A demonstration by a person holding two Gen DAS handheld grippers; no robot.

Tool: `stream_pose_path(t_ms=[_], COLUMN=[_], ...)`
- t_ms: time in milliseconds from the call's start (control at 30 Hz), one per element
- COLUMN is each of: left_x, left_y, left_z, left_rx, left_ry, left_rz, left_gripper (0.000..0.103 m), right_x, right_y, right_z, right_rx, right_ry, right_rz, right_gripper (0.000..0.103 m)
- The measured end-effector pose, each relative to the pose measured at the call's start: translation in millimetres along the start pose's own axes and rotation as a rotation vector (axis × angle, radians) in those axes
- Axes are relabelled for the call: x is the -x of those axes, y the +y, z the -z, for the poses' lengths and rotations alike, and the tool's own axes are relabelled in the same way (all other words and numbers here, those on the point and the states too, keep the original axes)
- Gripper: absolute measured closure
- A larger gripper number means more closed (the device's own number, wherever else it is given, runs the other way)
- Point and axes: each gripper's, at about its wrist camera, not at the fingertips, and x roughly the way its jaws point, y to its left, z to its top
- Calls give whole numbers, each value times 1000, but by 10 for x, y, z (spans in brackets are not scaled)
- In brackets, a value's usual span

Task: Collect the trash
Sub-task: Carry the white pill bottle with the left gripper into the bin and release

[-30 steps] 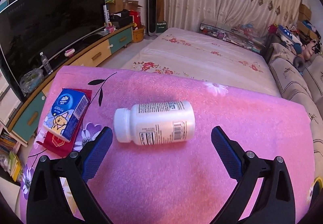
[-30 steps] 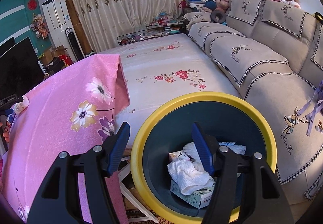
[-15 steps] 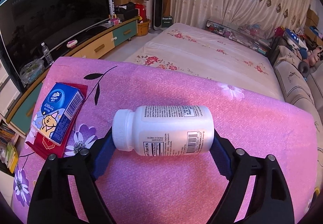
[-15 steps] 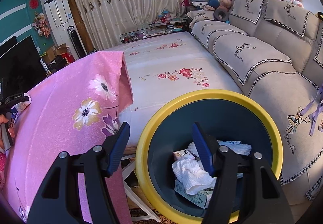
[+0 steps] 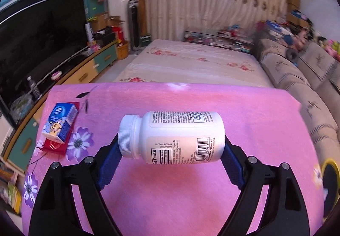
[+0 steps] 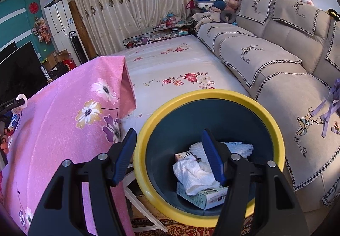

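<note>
Left side of the table (image 5: 191,204), pink flowered cloth over it: a blue tissue pack (image 5: 59,125) lies on top of a red wrapper (image 5: 53,146), both untouched, well apart from the left gripper (image 5: 170,151). Left gripper's jaws are clamped end to end on a white pill bottle (image 5: 172,137), cap to the left, base to the right, bottle lying crosswise and lifted clear of the cloth, no contact with the table visible. Further right, at the table's far right edge, a sliver of the yellow-rimmed bin (image 5: 328,174) shows in the left wrist view. In the right wrist view the bin (image 6: 212,97) sits just beside the table's corner, between table and sofa (image 6: 276,66); inside are crumpled white tissue (image 6: 191,174) and at least two small cartons (image 6: 204,198), so several pieces are already collected. Right gripper (image 6: 170,155) hangs above the bin's rim with jaws at a middling width and nothing between them, so it's empty. Progress judgement: roughly midway or later — bin partly filled, bottle in hand but not yet dropped, tissue pack and red wrapper left on the table, assuming both count as trash. Next step likely carrying the bottle rightward over the bin; risk is the smooth round bottle slipping from an end-to-end pinch.
</note>
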Motion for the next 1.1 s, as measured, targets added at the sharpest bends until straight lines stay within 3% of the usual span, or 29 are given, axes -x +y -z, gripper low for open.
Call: stream_pose_path(t_ms=[200, 533, 833, 1000, 1100], left_x=[630, 1304, 1273, 1048, 874], left_y=[-949, -2649, -3930, -4490, -4607], left_z=[371, 917, 1139, 1222, 1255], left_rx=[-177, -352, -467, -514, -539], left_ry=[17, 82, 117, 178, 218], left_rz=[194, 497, 538, 520, 504], left_gripper=[20, 20, 20, 20, 20], right_x=[103, 351, 422, 395, 370], right_y=[-199, -641, -960, -1073, -1122], right_z=[108, 207, 147, 104, 80], right_rx=[-18, -36, -45, -41, -39], right_ry=[4, -19, -31, -30, -28], right_rz=[19, 65, 87, 98, 101], right_gripper=[42, 42, 42, 42, 42])
